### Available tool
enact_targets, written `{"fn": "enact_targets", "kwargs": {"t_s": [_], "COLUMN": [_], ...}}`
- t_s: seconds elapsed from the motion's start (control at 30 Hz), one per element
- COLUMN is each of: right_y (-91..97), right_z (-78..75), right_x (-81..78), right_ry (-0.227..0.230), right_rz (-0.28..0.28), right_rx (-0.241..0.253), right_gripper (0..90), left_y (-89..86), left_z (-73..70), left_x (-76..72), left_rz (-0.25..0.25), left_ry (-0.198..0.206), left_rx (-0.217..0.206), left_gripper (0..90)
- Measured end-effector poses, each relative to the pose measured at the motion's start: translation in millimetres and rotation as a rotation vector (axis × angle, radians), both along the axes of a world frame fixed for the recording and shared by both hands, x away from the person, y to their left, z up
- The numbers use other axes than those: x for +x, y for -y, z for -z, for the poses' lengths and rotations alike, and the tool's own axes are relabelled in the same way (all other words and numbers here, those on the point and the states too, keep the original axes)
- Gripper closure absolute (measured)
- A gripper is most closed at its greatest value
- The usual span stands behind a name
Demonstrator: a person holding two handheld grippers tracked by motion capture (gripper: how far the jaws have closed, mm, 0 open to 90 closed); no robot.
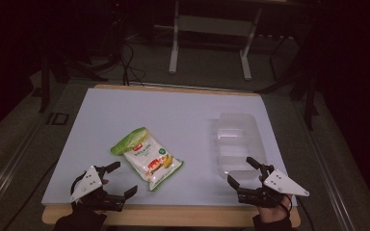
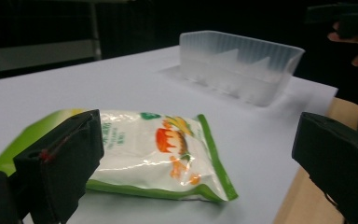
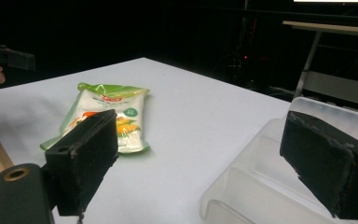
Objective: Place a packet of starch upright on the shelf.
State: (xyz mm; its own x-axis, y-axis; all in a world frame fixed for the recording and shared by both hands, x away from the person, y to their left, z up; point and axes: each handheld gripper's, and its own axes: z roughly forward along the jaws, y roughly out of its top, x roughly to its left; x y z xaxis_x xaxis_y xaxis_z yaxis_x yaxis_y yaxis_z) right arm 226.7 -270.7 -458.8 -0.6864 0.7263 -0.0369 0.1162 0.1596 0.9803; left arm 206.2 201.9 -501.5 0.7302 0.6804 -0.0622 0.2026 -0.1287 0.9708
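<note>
A green and white snack bag (image 1: 147,158) lies flat near the middle front of the white table. A clear plastic tray (image 1: 238,142) with compartments sits to its right. My left gripper (image 1: 124,179) hovers at the front left corner, jaws open, with nothing between them. In the left gripper view the bag (image 2: 163,154) lies just ahead and the tray (image 2: 240,65) stands farther off. My right gripper (image 1: 241,172) is open at the tray's near end. Its own view has the tray (image 3: 261,186) below the right jaw and the bag (image 3: 107,112) to the left.
The white table top (image 1: 173,115) rests on a wooden board whose front edge (image 1: 173,214) runs just under both grippers. Beyond the far edge stand a metal table frame (image 1: 209,43) and cables on a dark floor.
</note>
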Motion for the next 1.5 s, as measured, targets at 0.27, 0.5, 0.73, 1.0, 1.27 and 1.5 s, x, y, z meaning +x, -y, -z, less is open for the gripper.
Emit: {"fn": "enact_targets", "kwargs": {"t_s": [0.27,0.5,0.73,1.0,1.27,1.5], "right_y": [-3.1,-5.6,-9.2,-9.5,-11.9,-15.6], "right_z": [-3.7,-6.5,-9.5,-11.4,-12.3,-13.2], "right_x": [-3.8,-7.8,-10.6,-12.4,-12.0,-12.1], "right_ry": [0.021,0.042,0.052,0.054,0.04,0.022], "right_rz": [-0.01,-0.018,-0.035,-0.04,-0.042,-0.041], "right_rx": [-0.028,-0.033,-0.03,-0.018,-0.017,0.005], "right_gripper": [11.1,11.1,11.1,11.1,10.7,10.7], "left_y": [5.2,14.4,18.6,19.5,7.0,-1.9], "left_z": [-3.1,-13.7,-35.7,-58.4,-62.9,-59.9], "left_x": [0.5,-0.2,7.3,30.5,58.4,79.9], "left_rz": [0.083,0.121,0.14,0.129,0.041,-0.051], "left_ry": [-0.069,-0.056,-0.025,-0.011,-0.041,-0.066], "left_rx": [0.034,0.042,0.036,0.065,0.066,0.083], "left_gripper": [2.6,2.5,2.6,2.6,2.9,2.9]}}
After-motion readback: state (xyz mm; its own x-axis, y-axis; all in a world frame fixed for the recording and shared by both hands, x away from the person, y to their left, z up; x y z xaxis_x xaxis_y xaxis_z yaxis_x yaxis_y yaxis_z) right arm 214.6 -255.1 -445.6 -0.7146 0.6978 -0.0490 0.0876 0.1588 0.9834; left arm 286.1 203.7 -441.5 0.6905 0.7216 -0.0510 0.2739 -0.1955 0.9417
